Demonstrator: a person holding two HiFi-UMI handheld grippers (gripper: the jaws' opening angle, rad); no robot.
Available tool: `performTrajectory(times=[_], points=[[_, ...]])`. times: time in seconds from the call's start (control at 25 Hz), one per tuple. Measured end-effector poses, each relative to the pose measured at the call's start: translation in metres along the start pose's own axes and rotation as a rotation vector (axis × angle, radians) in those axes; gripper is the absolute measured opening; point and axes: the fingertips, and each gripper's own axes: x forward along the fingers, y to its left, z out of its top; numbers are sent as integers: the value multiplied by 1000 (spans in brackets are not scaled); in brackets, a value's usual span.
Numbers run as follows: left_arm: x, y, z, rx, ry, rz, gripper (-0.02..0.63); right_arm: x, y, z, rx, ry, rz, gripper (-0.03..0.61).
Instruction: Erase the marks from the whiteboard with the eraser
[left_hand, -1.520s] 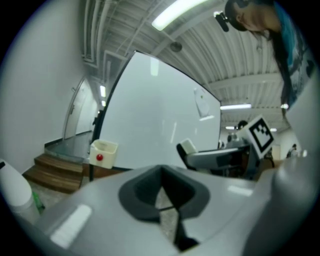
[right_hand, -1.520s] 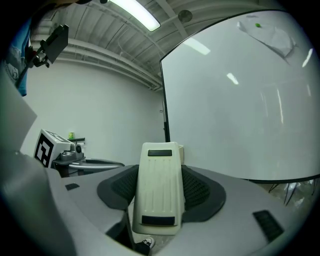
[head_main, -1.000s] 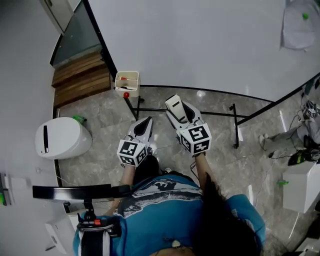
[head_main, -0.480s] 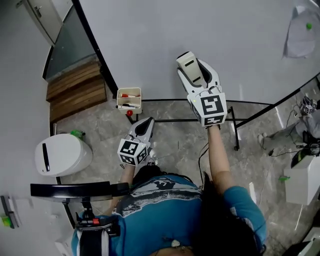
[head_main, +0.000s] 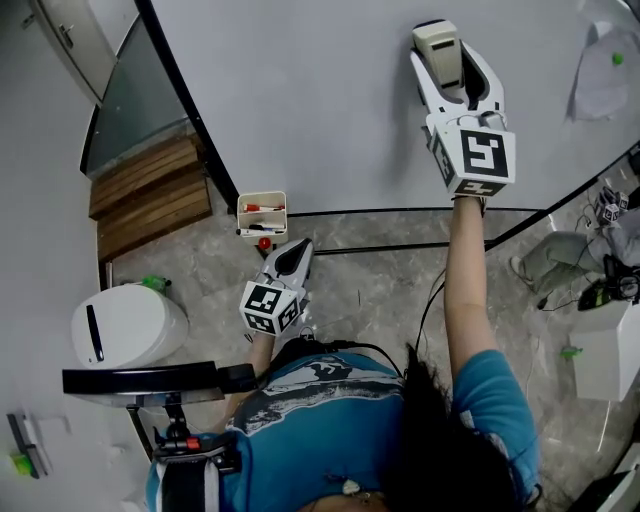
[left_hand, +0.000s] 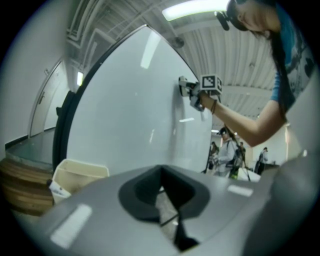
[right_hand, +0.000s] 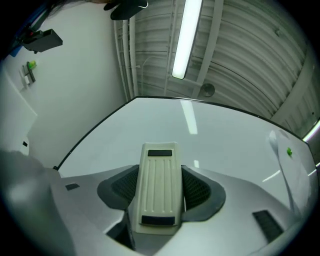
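two grippers, only one at work; the right gripper (head_main: 456, 70) is high up against the whiteboard (head_main: 320, 100), its fingers clenched on the long sides of the cream eraser (head_main: 438, 45), whose ribbed back faces the right gripper view (right_hand: 159, 187); from the left gripper view the eraser sits at the board's surface, though actual contact cannot be told; no marks can be made out on the white around it.

the left gripper (head_main: 296, 256) hangs low over the stone floor (head_main: 380, 290), fingers drawn together on nothing, near the small cream tray (head_main: 260, 215) of markers at the board's lower edge.

the eraser looks like a light, stiff plastic shell, probably with a soft pad underneath; the smooth sides seem likely to slip or twist under a hard wipe, so a firm hold across the middle of its length, as here, looks best; pressure should land flat, not on one edge; the board itself appears glossy and rigid.
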Motion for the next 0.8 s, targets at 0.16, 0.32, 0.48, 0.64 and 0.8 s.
performTrajectory(times=[0.16, 0.32, 0.48, 0.64, 0.8], points=[[-2, 4, -1, -2, -4, 3, 3, 2, -25, 4, -10, -9, -68, 262], [-5, 8, -3, -7, -7, 12, 3, 9, -27, -6, -31, 7, -91, 262], [-9, 15, -5, -12, -7, 29, 3, 10, -22, -11, -37, 7, -104, 262], [-10, 19, -6, -9, -9, 40, 3, 12, 1, -20, -63, 15, -91, 262], [-10, 20, -7, -11, -8, 39, 3, 15, 44, -27, -102, 11, -75, 262]])
